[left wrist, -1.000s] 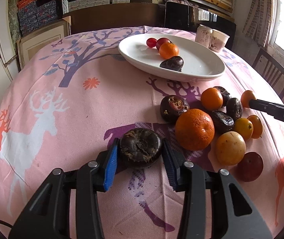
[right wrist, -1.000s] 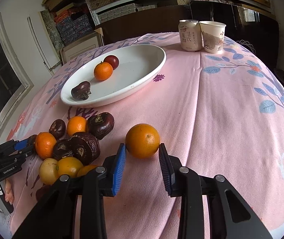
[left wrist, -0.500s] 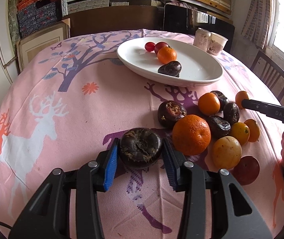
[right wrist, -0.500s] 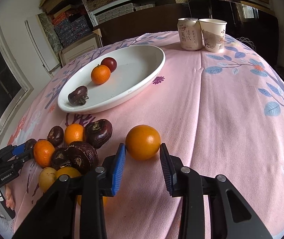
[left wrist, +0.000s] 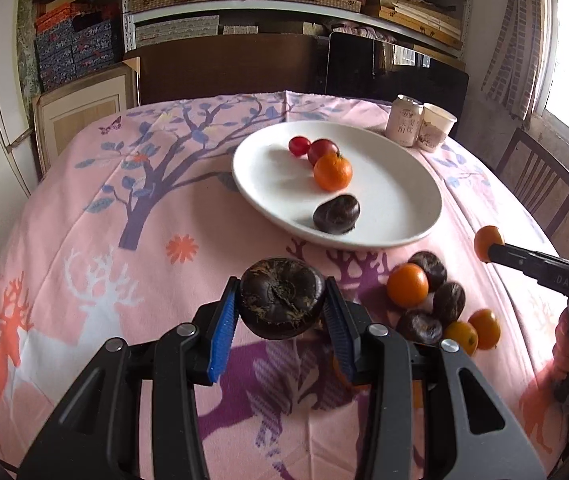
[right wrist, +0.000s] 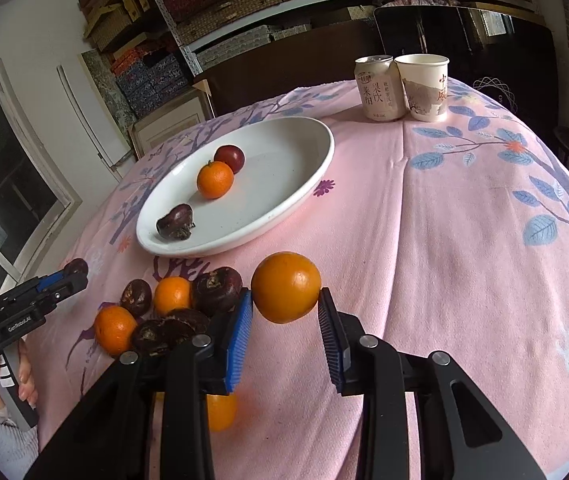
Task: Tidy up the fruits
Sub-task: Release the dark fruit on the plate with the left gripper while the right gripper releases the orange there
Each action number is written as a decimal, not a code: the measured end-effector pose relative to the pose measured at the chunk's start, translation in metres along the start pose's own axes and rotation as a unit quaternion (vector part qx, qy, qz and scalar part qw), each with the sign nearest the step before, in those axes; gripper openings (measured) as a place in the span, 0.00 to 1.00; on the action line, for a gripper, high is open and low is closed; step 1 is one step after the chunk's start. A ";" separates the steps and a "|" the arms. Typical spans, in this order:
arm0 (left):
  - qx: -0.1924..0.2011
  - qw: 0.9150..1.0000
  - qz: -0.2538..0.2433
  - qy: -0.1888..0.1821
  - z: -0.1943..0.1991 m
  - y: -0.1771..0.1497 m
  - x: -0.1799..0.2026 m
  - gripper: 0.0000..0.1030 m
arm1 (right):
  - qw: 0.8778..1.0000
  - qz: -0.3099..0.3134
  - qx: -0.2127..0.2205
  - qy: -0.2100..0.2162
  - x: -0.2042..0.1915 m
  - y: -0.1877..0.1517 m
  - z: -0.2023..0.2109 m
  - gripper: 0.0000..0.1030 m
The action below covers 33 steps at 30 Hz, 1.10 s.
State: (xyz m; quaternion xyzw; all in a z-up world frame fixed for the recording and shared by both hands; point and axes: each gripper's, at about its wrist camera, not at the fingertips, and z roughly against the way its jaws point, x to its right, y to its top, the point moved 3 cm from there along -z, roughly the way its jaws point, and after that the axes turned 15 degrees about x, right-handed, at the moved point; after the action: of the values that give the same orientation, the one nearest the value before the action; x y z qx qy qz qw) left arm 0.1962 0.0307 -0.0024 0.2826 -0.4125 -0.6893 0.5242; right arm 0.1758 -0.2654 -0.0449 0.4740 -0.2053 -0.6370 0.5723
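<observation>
My left gripper (left wrist: 282, 304) is shut on a dark brown water chestnut (left wrist: 282, 298) and holds it above the pink tablecloth. My right gripper (right wrist: 286, 312) is shut on an orange (right wrist: 286, 286), also lifted off the cloth; it shows in the left wrist view (left wrist: 488, 240). A white oval plate (left wrist: 404, 216) (right wrist: 308, 176) lies beyond, holding an orange, two red fruits and one dark chestnut. A heap of oranges and dark chestnuts (left wrist: 432, 304) (right wrist: 172, 308) lies on the cloth between the grippers.
A drink can (right wrist: 378, 88) and a paper cup (right wrist: 424, 86) stand at the table's far edge behind the plate. A wooden chair (left wrist: 536, 184) stands at the right of the table. Shelves of boxes fill the back wall.
Both grippers have risen from the cloth with their fruit, the left with the chestnut, the right with the orange, and moved nearer the plate.
</observation>
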 end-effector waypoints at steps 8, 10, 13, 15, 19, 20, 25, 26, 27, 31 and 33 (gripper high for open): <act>-0.006 1.000 -0.012 -0.004 -0.061 0.045 0.024 0.40 | 1.000 0.013 0.006 0.012 -0.026 0.039 -0.040 0.33; -0.015 1.000 -0.007 -0.005 -0.077 0.044 0.027 0.40 | 1.000 0.015 0.002 0.012 -0.030 0.042 -0.054 0.33; -0.018 1.000 0.007 -0.003 -0.093 0.042 0.027 0.44 | 1.000 0.019 0.000 0.010 -0.033 0.043 -0.069 0.33; -0.018 1.000 0.005 -0.002 -0.095 0.040 0.027 0.56 | 1.000 0.024 0.007 0.005 -0.033 0.041 -0.070 0.35; -0.007 1.000 -0.007 0.011 -0.087 0.038 0.023 0.65 | 1.000 0.017 0.012 0.003 -0.029 0.040 -0.064 0.46; -0.005 1.000 -0.005 0.010 -0.084 0.038 0.021 0.65 | 1.000 0.015 0.011 0.004 -0.028 0.039 -0.062 0.46; 0.005 1.000 -0.001 0.016 -0.063 0.032 0.012 0.71 | 1.000 0.006 0.018 0.005 -0.021 0.031 -0.044 0.49; 0.006 1.000 0.001 0.019 -0.059 0.030 0.010 0.72 | 1.000 0.007 0.022 0.003 -0.021 0.029 -0.040 0.53; 0.008 1.000 0.003 0.021 -0.055 0.027 0.008 0.74 | 1.000 0.008 0.025 0.001 -0.021 0.028 -0.036 0.55; 0.008 0.999 0.008 0.031 -0.037 0.008 0.001 0.81 | 0.999 0.011 0.033 -0.005 -0.021 0.021 -0.023 0.69; 0.006 0.999 0.013 0.036 -0.031 -0.001 -0.002 0.84 | 0.999 0.011 0.033 -0.004 -0.021 0.017 -0.016 0.72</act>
State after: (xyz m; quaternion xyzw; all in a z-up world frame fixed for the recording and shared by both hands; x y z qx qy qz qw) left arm 0.2219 0.0239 -0.0192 0.3054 -0.4011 -0.6695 0.5456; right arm 0.1962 -0.2462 -0.0306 0.4877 -0.2335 -0.6250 0.5630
